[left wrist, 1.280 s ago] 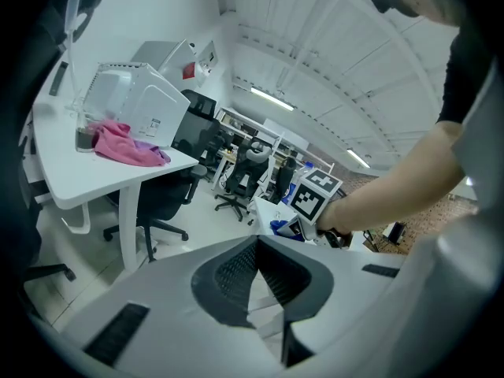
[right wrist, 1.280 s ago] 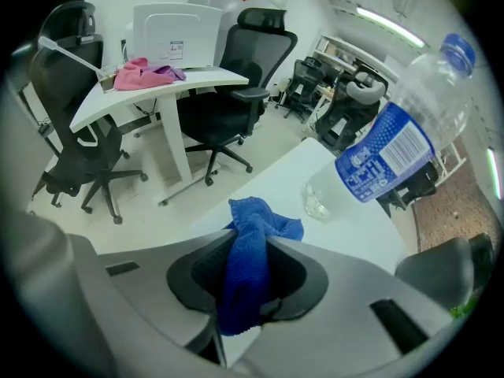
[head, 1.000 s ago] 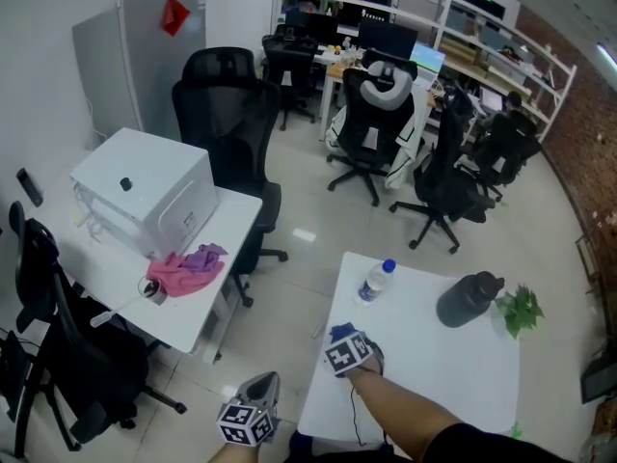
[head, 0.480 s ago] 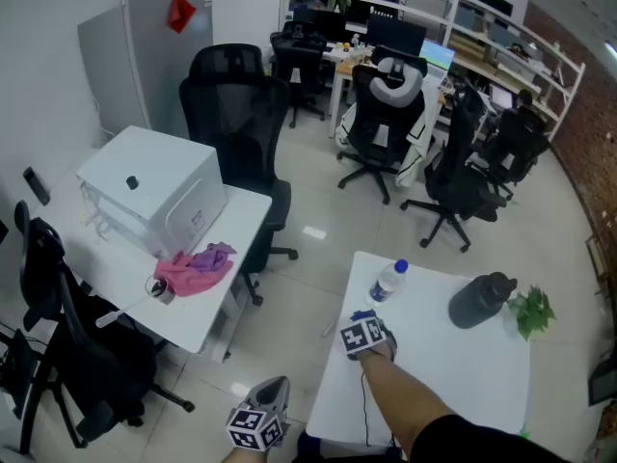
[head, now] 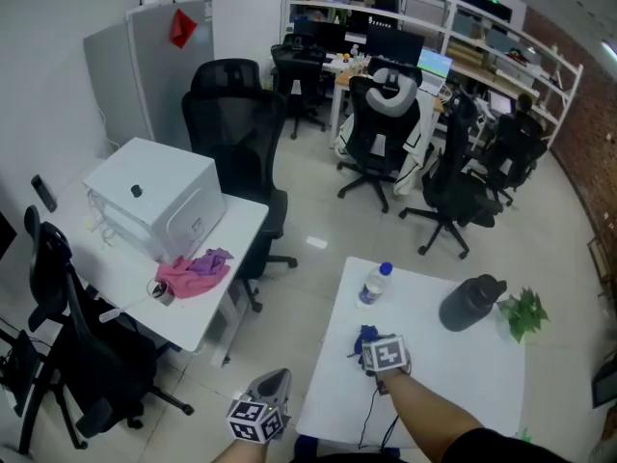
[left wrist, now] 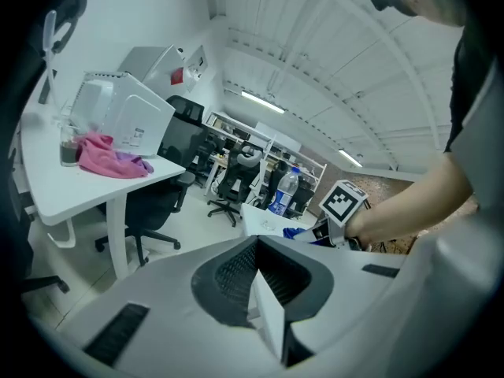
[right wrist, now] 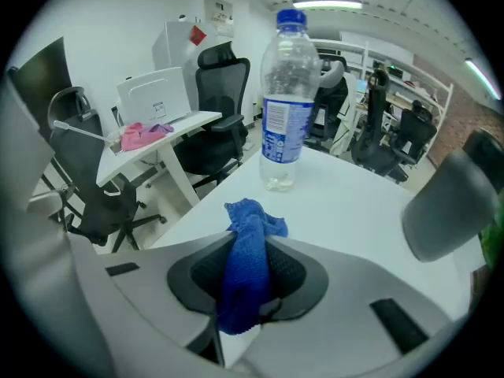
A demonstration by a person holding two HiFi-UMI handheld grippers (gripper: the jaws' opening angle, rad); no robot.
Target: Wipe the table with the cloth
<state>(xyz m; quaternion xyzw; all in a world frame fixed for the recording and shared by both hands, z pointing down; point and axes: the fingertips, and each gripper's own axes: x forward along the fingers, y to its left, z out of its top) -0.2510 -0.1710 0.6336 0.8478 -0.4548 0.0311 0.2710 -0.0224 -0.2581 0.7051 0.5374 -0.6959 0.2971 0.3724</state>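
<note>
My right gripper [head: 371,345] is shut on a blue cloth [right wrist: 246,258] that bunches between its jaws and pokes out in front. In the head view the blue cloth [head: 366,339] rests on the white table [head: 424,374] just in front of the marker cube. My left gripper [head: 270,389] hangs off the table's left edge, over the floor, with its jaws shut and nothing between them [left wrist: 264,290].
A clear water bottle [right wrist: 287,93] stands on the table just beyond the cloth. A dark jug [head: 470,302] and a small green plant [head: 521,312] sit at the table's far right. A second desk [head: 174,297] to the left holds a pink cloth [head: 193,273] and a white box.
My right gripper has slid the blue cloth to the right and a little nearer across the table. The left gripper has hardly moved.
</note>
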